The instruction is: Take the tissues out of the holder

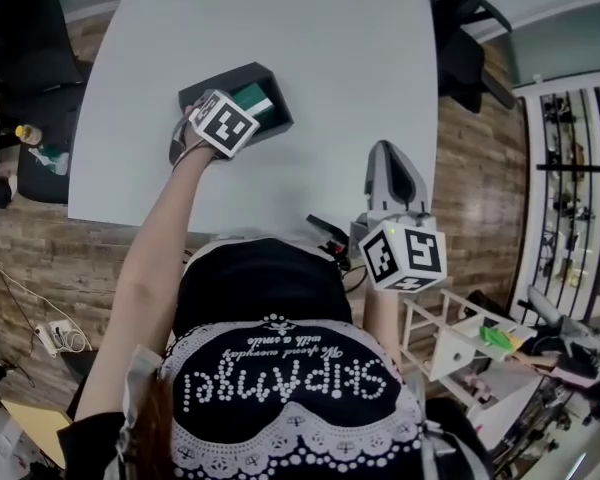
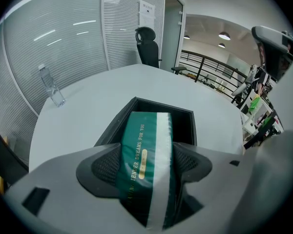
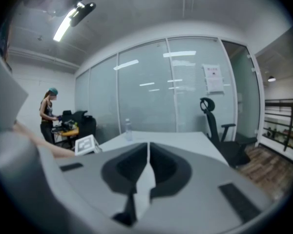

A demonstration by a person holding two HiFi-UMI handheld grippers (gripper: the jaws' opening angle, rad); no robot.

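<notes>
A black open-topped holder point(image 1: 270, 93) point(image 2: 183, 121) sits on the white table point(image 1: 330, 58). A green tissue pack with a white stripe point(image 2: 144, 155) point(image 1: 255, 98) lies in it, its near end sticking out toward me. My left gripper point(image 2: 146, 169) point(image 1: 205, 133) is shut on the pack, one jaw on each side. My right gripper point(image 3: 147, 167) point(image 1: 390, 173) is held near the table's front edge, away from the holder, shut with nothing between its jaws.
A clear water bottle point(image 2: 51, 87) point(image 3: 128, 128) stands at the far side of the table. Black office chairs point(image 2: 147, 48) point(image 3: 219, 130) stand around it. A person point(image 3: 48, 116) works at a desk beyond the glass wall. Shelving point(image 1: 460, 348) stands at my right.
</notes>
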